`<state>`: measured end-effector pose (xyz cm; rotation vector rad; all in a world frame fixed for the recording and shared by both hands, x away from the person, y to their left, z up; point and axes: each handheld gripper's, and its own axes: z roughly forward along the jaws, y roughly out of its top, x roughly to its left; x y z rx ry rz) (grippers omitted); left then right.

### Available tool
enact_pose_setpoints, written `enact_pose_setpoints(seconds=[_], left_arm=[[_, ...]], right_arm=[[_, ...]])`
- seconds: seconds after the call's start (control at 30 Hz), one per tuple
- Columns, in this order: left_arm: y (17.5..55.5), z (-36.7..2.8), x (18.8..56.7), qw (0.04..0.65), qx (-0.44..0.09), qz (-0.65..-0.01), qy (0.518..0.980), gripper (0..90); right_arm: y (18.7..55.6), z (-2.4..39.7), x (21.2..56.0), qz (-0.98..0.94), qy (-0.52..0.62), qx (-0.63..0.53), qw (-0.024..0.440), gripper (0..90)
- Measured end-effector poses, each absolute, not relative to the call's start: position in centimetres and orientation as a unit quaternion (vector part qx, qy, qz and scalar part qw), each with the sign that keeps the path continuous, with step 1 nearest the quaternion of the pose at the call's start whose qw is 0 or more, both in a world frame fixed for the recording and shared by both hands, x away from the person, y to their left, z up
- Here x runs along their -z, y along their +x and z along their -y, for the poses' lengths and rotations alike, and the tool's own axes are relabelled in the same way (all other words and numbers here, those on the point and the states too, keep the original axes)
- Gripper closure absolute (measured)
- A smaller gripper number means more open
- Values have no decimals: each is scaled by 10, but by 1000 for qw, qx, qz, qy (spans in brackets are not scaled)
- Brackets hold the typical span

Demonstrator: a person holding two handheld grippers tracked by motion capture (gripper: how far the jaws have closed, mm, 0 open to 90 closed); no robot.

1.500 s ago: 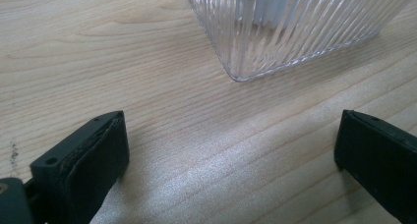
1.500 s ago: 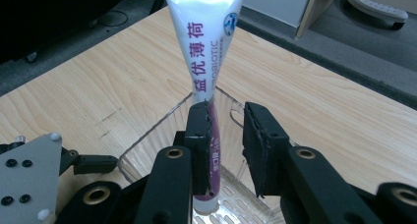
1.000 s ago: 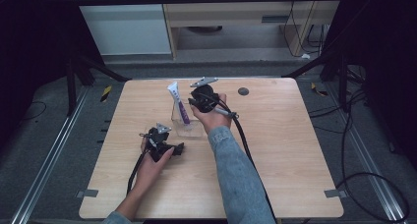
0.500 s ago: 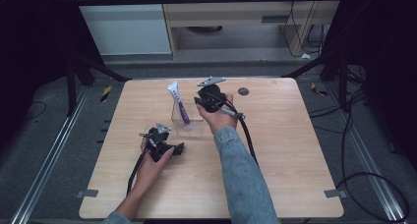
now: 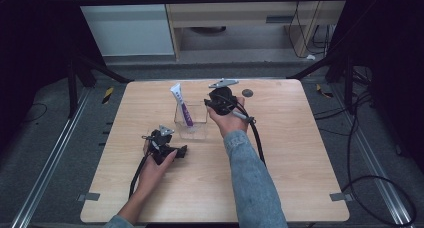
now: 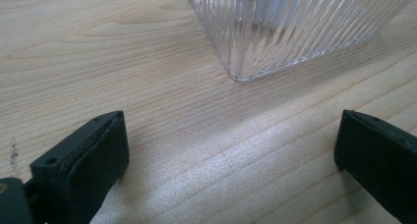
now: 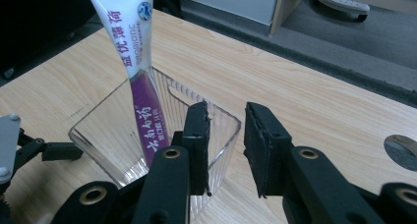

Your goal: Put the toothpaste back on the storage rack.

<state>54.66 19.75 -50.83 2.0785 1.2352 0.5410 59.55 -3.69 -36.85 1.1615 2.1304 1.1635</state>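
While the left gripper (image 5: pixel 167 149) rests low on the wooden table (image 5: pixel 295 153), at about seven o'clock from the clear ribbed container (image 5: pixel 191 122), its jaws stand spread wide with nothing but bare wood between them; in the left gripper view one rounded corner of the container sits just ahead of them, apart from both pads. The toothpaste tube (image 5: pixel 182 106), white at the top and purple lower down, stands tilted inside the container, its upper end leaning toward eleven o'clock and rising well above the rim.

The right gripper (image 5: pixel 216 101) is held at about two o'clock from the container, just beside its rim. In the right gripper view its jaws are drawn close together with a narrow gap, and nothing is pinched in that gap. The left pad looks to overlap the container's near wall (image 7: pixel 223 130), though whether it touches the plastic is hard to tell from this angle. A small dark round disc (image 5: pixel 247 93) is set in the tabletop at three o'clock from the right gripper, near the far edge.
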Motion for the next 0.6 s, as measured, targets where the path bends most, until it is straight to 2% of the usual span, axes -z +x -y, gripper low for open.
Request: enact_pose_setpoints(seconds=[0.3,0.6], left_arm=[[547,-197,508,326,-207,-471,793,0],[547,-197,508,326,-207,-471,793,0]], right_arm=[[595,48,374,-762,437,-423,222,679],[593,64,376,-749,455,-419,237,585]])
